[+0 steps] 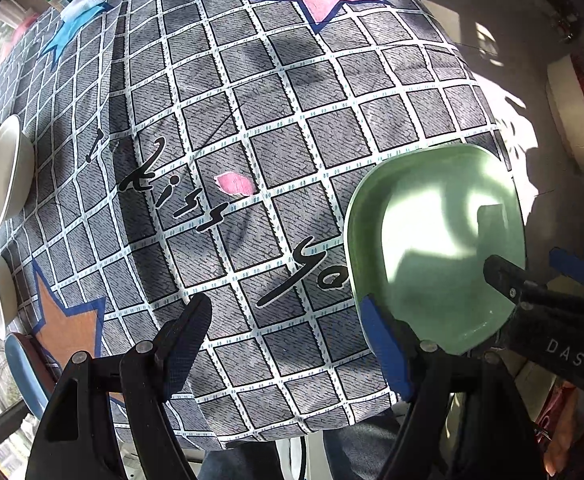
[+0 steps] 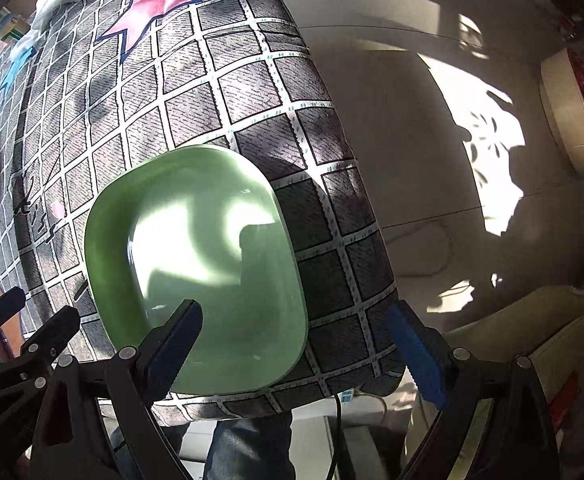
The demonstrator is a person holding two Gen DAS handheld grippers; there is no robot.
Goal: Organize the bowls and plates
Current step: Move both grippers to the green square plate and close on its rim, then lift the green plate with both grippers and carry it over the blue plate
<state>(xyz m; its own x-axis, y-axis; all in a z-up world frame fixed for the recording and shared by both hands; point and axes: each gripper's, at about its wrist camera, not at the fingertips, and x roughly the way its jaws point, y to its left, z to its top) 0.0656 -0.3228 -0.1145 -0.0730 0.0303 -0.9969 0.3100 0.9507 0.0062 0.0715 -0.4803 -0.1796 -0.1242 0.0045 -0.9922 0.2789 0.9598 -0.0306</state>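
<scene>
Green plate [image 2: 196, 256] was found on the checked tablecloth [image 1: 252, 128], near the table's corner on the person's right, close to both the near edge and the right-hand edge; it was a rounded rectangle, long axis running away from the near edge toward the far side, slightly slanted.

Right gripper [image 2: 295, 340] was held over that corner, pointing down; its jaws were seen wide apart, nothing between the pads; its left finger hung over the plate's near rim, its right finger beyond the cloth's edge, over the floor [image 2: 431, 128]. So the plate lay left of the right gripper's midline; whether any finger touched the rim could not be told.

Left gripper [image 1: 292, 340] was likewise spread wide and empty, over bare cloth; the plate lay to its right, with its blue-padded right finger seen against the plate's near-left rim, contact not determinable. A finger of the right gripper was noted in the left wrist view over the plate's right side.

White bowls [image 1: 4, 172] were seen well apart, along the table's left edge, with a blue dish [image 1: 24, 376] near the near-left corner.

Judgement: the plate sat between the two grippers, the right one nearer its centre; a grasp across the near rim was thought to need a small shift left by the right gripper; overhang near the edge was judged a slip risk.
</scene>
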